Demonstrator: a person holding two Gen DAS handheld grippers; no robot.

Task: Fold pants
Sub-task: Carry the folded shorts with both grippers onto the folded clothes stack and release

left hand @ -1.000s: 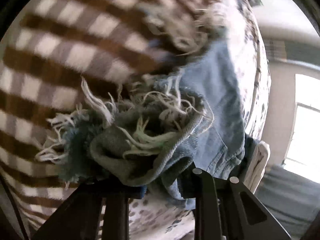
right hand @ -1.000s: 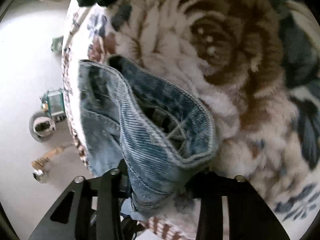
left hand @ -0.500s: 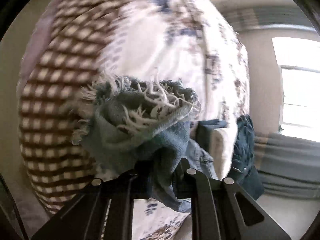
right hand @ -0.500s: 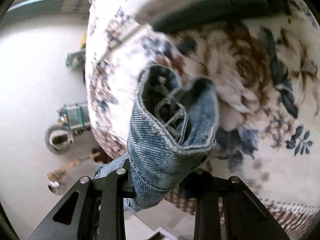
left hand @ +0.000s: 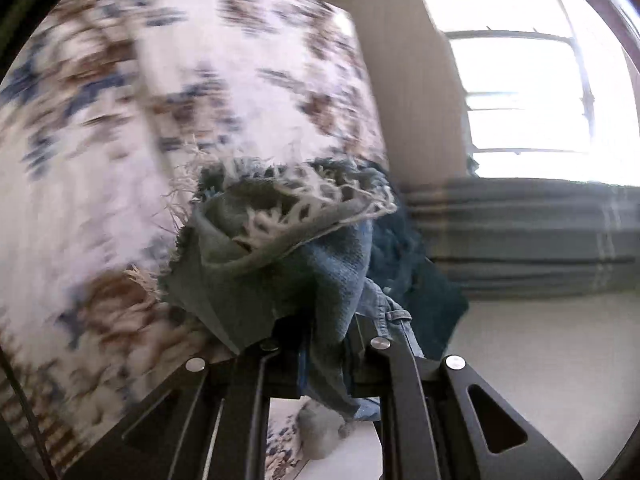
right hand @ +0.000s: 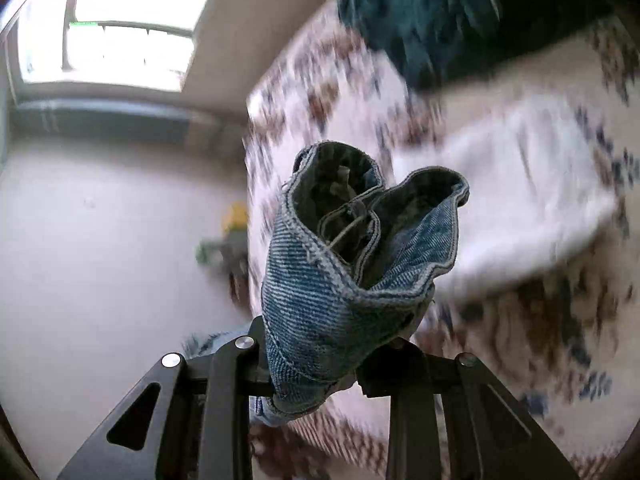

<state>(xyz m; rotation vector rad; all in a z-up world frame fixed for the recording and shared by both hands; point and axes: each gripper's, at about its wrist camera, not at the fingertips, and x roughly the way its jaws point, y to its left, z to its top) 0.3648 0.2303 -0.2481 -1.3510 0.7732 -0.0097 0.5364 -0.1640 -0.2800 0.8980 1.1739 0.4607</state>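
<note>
The pants are blue denim jeans. My left gripper [left hand: 324, 340] is shut on a frayed, fringed end of the jeans [left hand: 280, 248], bunched up above its fingers, with more denim hanging below. My right gripper [right hand: 312, 360] is shut on a hemmed end of the jeans [right hand: 352, 272], which stands up folded above its fingers. Both ends are held in the air above a floral-patterned bed cover [left hand: 120, 120], which also shows in the right wrist view [right hand: 520, 320]. The rest of the jeans is hidden.
A dark blue garment [left hand: 416, 280] lies at the bed's edge and shows in the right wrist view [right hand: 440, 20]. A white folded cloth [right hand: 520, 208] lies on the bed. A bright window [left hand: 540, 80] and pale floor [right hand: 100, 280] lie beyond. Small objects [right hand: 224, 240] sit on the floor.
Both grippers have lifted and tilted up with the jeans ends still held; the checked blanket has left the left view, and the window and wall have come into both views.
</note>
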